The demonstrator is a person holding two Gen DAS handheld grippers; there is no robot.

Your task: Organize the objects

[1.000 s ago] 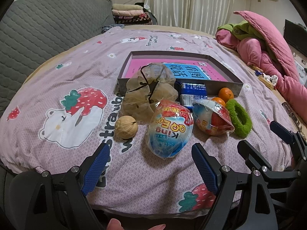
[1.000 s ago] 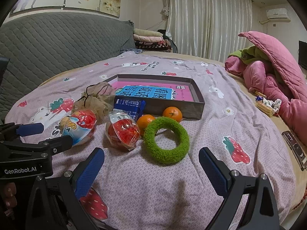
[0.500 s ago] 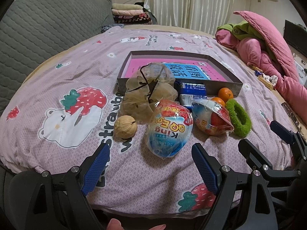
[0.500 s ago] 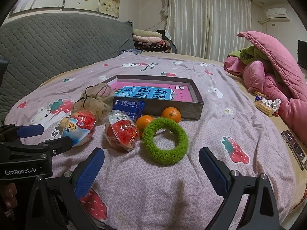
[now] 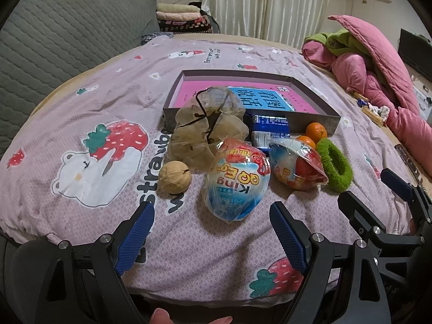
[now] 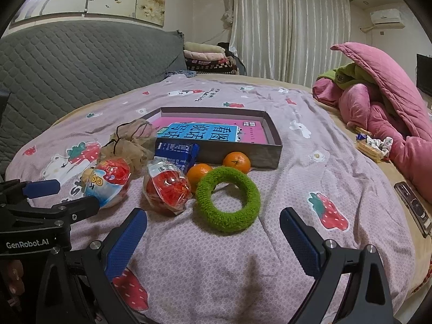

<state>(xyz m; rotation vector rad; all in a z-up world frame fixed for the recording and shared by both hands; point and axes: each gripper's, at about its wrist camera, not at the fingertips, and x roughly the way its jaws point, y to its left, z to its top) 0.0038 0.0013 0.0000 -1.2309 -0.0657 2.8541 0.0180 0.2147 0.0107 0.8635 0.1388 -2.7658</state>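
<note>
My left hand-held gripper [image 5: 212,236] and right hand-held gripper [image 6: 213,239] gape wide, empty, over bare bedspread [image 6: 205,270] before the ring [image 6: 228,199] and egg [image 5: 236,182].

A shallow grey cardboard box [image 5: 313,120] sits mid-bed [image 5: 113,86], blue-and-pink booklet [image 5: 259,100] inside. In front, left to right: tan walnut [image 5: 174,177], sheer mesh pouch [image 5: 208,132], two plastic-wrapped toy eggs [image 5: 237,183], fuzzy green ring [image 6: 228,199].
</note>
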